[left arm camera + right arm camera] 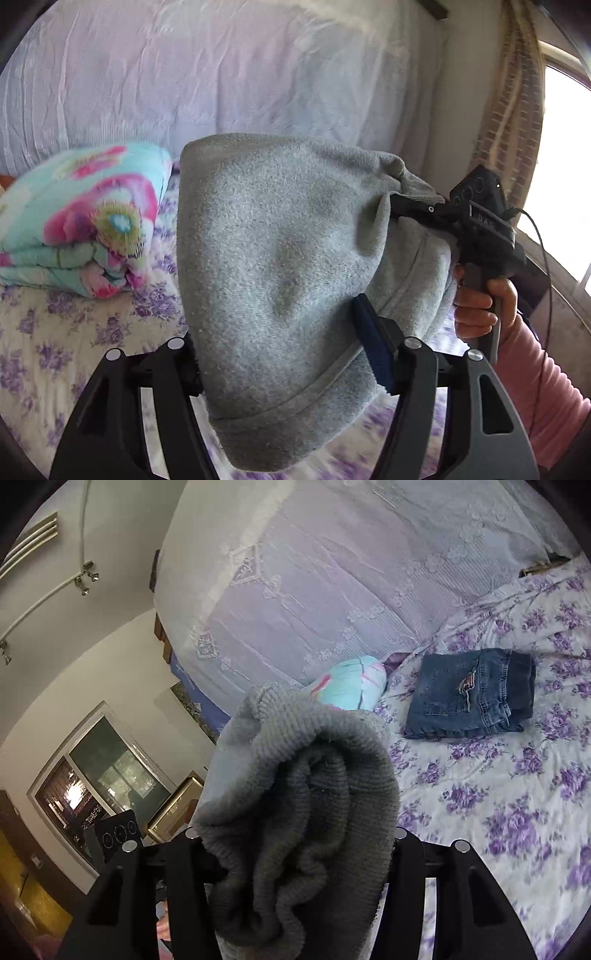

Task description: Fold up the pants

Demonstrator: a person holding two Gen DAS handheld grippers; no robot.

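Hanging bunched between both grippers, the grey pants [280, 266] are off the bed [517, 794]. The left gripper [284, 369] is clamped on one fold, the right gripper [299, 853] on a ribbed cuff (held level). Farther off lie folded jeans [469, 694] and a floral quilt [85, 221].

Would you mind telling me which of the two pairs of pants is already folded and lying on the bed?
The blue jeans, folded flat on the floral bedsheet. The grey sweatpants hang bunched, lifted between both grippers.
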